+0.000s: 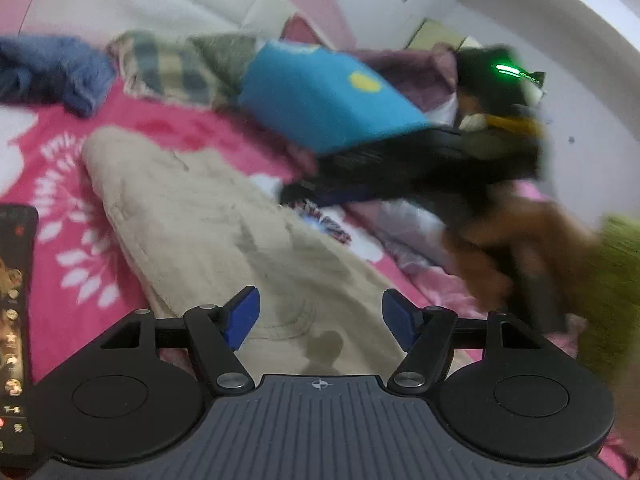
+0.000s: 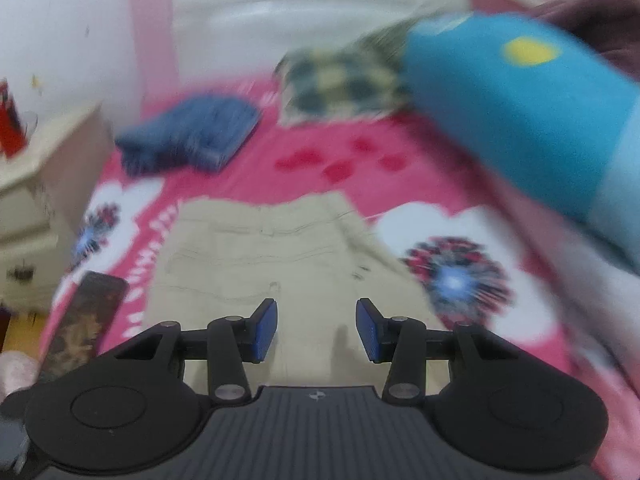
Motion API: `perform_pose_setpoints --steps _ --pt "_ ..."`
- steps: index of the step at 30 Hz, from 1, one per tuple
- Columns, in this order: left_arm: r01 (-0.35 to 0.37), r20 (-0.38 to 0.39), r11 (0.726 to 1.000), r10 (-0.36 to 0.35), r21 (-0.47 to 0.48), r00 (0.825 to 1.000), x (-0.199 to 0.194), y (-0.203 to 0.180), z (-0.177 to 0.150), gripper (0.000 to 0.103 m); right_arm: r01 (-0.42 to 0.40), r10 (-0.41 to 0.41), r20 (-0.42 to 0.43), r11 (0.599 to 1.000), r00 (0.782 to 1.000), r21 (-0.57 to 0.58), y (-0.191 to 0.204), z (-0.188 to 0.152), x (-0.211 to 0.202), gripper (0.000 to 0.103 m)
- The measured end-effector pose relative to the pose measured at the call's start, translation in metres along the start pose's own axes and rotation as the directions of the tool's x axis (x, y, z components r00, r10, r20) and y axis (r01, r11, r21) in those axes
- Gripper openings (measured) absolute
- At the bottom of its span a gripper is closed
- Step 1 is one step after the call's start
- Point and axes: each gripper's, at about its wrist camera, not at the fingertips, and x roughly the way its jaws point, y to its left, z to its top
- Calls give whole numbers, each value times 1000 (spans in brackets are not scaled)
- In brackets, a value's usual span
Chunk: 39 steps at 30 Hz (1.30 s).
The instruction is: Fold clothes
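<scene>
Hovering tools: your left tool [image 1: 320, 320] and right tool [image 2: 317, 330] both hang over the garment, blue pads spread apart and gripping nothing.
Garment: the beige cotton trousers [image 2: 256, 256] lie flat on the pink flowered bedspread [image 2: 400, 184], directly under both tools.
Left edge: a dark rectangular phone [image 2: 86, 320] lies on the bedspread just beside the trousers; past it stands a cream wooden nightstand [image 2: 36, 200].
Far edge: a crumpled blue knit garment [image 2: 188, 136] and a green-and-cream checked cloth [image 2: 340, 84] sit near the white padded headboard [image 2: 304, 12], well apart from the trousers.
Right side: a large bright-blue cushion with a yellow dot [image 2: 520, 92] crowds that side; bare bedspread shows between it and the trousers.
Left view: your other tool's black body [image 1: 432, 168] with a green light crosses in front of the cushion, your hand [image 1: 512, 248] on it.
Hard to read: both views are motion-blurred; the trousers' near end is cut off behind the tools.
</scene>
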Motion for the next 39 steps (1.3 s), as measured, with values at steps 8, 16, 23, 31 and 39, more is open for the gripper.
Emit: perform_pose_setpoints --steps 8,16,23,31,39 --pt "-88 44 996 88 -19 995 6 20 10 68 -18 17 -109 1000 994 -7 -14 24 81 48" --pt "-106 68 994 105 16 992 7 16 8 68 61 -59 -81 998 995 22 -20 27 76 49" --pt "-124 67 992 122 17 990 11 15 9 68 54 -50 -127 998 991 22 -16 13 79 50" --pt "-141 67 990 142 -8 988 16 15 16 68 198 -204 -46 974 978 -108 10 24 63 18" --pt "-171 84 985 173 -22 981 27 13 23 68 296 -302 4 931 953 -212 20 43 65 18"
